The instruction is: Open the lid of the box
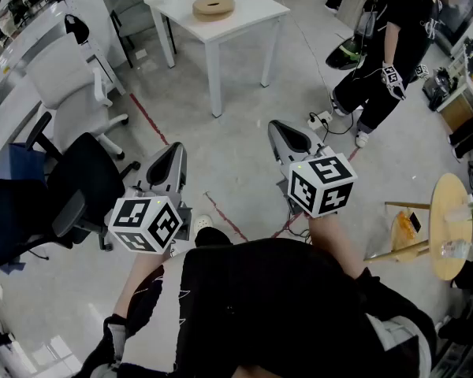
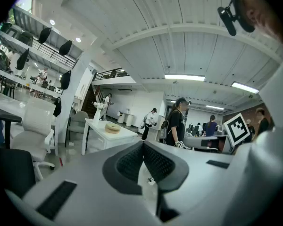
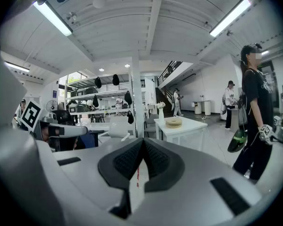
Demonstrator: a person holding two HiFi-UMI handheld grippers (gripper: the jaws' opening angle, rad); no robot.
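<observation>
A round tan box (image 1: 214, 7) with its lid on sits on a white table (image 1: 252, 10) across the room, far from both grippers. In the left gripper view the box (image 2: 112, 127) is small and off to the left, and in the right gripper view the box (image 3: 173, 121) lies right of centre. My left gripper (image 1: 176, 150) is held out over the floor with its jaws shut and nothing between them (image 2: 143, 145). My right gripper (image 1: 280, 128) is held level beside it, also shut and empty (image 3: 142, 142).
A white office chair (image 1: 71, 77) and a black one (image 1: 79, 187) stand at the left. A person in black (image 1: 394, 46) stands at the right near a power strip (image 1: 322, 119). A round wooden side table (image 1: 449, 227) is at the right edge. Red tape lines (image 1: 146, 116) cross the floor.
</observation>
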